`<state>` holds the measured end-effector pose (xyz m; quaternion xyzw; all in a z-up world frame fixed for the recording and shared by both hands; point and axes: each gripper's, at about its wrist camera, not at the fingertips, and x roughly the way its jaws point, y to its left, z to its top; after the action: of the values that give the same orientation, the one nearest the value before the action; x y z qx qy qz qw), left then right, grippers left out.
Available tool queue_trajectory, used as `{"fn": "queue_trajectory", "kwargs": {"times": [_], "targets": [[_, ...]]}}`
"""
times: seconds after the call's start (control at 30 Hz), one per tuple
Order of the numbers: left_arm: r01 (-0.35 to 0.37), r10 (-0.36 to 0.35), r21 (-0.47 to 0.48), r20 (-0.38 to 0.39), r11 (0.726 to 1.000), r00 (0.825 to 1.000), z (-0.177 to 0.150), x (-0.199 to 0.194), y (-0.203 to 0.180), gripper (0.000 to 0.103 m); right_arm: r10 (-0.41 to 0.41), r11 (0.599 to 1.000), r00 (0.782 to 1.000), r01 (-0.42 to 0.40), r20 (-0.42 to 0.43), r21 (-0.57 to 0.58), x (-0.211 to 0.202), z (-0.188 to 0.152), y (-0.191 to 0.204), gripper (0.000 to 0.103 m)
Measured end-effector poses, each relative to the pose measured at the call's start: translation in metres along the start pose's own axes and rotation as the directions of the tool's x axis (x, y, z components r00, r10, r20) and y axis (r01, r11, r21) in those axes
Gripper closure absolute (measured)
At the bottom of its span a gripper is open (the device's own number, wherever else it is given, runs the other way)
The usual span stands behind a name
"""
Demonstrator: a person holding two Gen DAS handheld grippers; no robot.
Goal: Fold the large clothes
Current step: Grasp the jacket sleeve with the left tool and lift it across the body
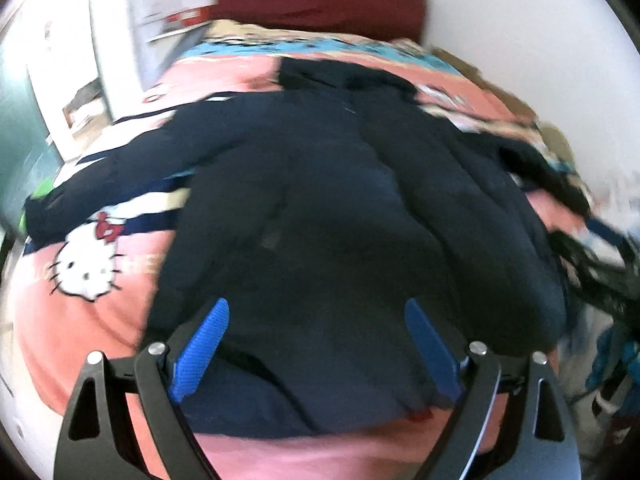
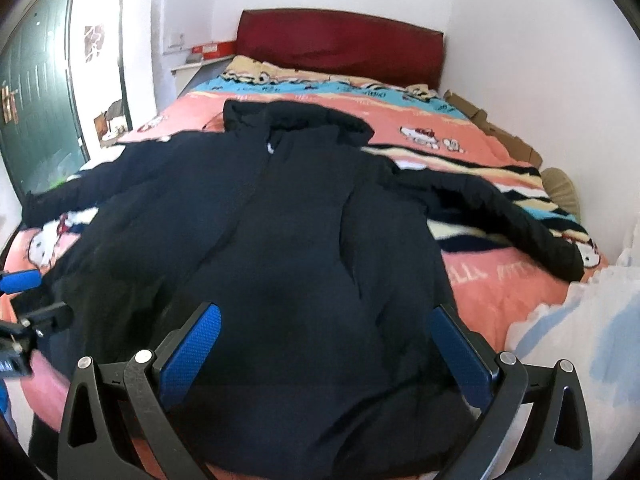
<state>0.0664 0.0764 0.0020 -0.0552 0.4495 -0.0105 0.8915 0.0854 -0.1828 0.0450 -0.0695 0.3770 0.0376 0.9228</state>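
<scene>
A large dark navy hooded jacket point(image 2: 288, 240) lies spread flat on the bed, front up, hood toward the headboard, both sleeves stretched out sideways. It also fills the left wrist view point(image 1: 320, 220), which is blurred. My left gripper point(image 1: 316, 312) is open above the jacket's hem, with nothing between its blue pads point(image 1: 200, 356). My right gripper point(image 2: 326, 320) is open above the hem too, blue pads point(image 2: 188, 356) wide apart and empty. The left gripper also shows at the left edge of the right wrist view point(image 2: 16, 292).
The bed has a pink cartoon-cat blanket point(image 2: 500, 284) and a dark red headboard point(image 2: 340, 40). A white wall runs along the right. A green door point(image 2: 36, 120) stands at the left. White bedding point(image 2: 580, 340) lies at the near right, cardboard point(image 2: 496, 128) along the wall.
</scene>
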Motion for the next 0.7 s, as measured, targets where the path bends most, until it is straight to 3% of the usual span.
{"fn": "queue_trajectory", "kwargs": {"times": [0.1,0.2,0.33,0.47,0.6,0.7], "targets": [[-0.013,0.021,-0.168,0.044,0.986,0.999,0.02,-0.004,0.057,0.013,-0.018,1.0,1.0,0.018,0.024,0.0,0.003,0.011,-0.004,0.001],[-0.062,0.09,-0.341,0.067,0.938,0.994,0.039,0.001,0.127,0.013,-0.036,0.999,0.999,0.035,0.036,0.018,0.009,0.02,-0.013,0.001],[-0.093,0.147,-0.541,0.057,0.836,0.988,0.05,0.02,0.218,0.013,-0.064,0.997,0.997,0.063,0.034,0.037,0.02,0.027,-0.027,0.001],[-0.133,0.203,-0.667,0.028,0.733,0.979,0.048,0.043,0.285,0.013,-0.084,0.995,0.996,0.083,0.017,0.053,0.032,0.03,-0.038,0.001],[-0.136,0.208,-0.749,0.001,0.648,0.978,0.04,0.067,0.331,0.013,-0.101,0.993,0.995,0.1,0.004,0.058,0.044,0.033,-0.045,0.001],[-0.091,0.199,-0.818,0.029,0.568,0.98,0.032,0.079,0.359,0.013,-0.112,0.992,0.994,0.112,-0.001,0.057,0.051,0.037,-0.047,0.001]]}}
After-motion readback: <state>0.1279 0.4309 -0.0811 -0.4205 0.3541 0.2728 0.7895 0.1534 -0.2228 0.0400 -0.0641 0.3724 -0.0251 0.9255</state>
